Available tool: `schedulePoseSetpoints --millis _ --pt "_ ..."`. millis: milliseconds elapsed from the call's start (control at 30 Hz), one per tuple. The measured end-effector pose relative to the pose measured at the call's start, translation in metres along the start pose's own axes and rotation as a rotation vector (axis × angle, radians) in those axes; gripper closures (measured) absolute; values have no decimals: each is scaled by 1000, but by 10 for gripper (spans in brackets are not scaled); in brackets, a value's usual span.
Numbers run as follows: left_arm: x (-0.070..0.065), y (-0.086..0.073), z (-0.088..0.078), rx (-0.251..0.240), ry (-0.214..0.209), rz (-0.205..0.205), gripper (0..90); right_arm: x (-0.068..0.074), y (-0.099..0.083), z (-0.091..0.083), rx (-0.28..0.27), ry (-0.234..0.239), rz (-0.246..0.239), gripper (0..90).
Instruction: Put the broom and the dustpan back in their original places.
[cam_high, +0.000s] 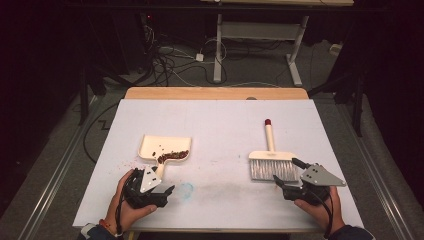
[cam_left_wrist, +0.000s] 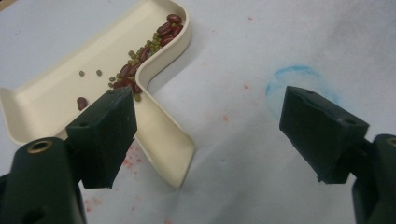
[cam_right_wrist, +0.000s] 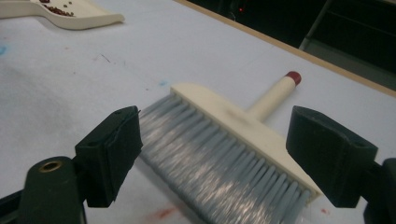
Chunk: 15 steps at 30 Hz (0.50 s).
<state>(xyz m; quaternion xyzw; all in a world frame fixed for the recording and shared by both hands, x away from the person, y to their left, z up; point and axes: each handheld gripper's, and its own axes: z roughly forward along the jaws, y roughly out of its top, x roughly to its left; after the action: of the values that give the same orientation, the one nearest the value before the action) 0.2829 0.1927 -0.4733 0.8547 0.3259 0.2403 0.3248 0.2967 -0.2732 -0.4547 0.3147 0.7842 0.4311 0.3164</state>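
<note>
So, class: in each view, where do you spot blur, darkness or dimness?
High view: the table is lit, the room behind falls dark. Left gripper view: the dustpan and beans look fairly sharp. Right gripper view: the brush bristles smear with blur.

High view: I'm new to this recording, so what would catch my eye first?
The cream dustpan left of centre on the white table, red and green beans piled near its handle. Then the brush lying flat at the right, grey bristles toward the person. Both tongs, left and right, stand open close by, holding nothing.
</note>
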Motion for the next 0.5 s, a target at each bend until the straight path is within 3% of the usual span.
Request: schedulePoseSetpoints --millis 233,500 --pt "-1 0 1 3 1 10 185 3 -16 -2 46 16 13 187" --pt "-1 -2 1 10 0 12 185 3 -15 1 45 32 13 187"
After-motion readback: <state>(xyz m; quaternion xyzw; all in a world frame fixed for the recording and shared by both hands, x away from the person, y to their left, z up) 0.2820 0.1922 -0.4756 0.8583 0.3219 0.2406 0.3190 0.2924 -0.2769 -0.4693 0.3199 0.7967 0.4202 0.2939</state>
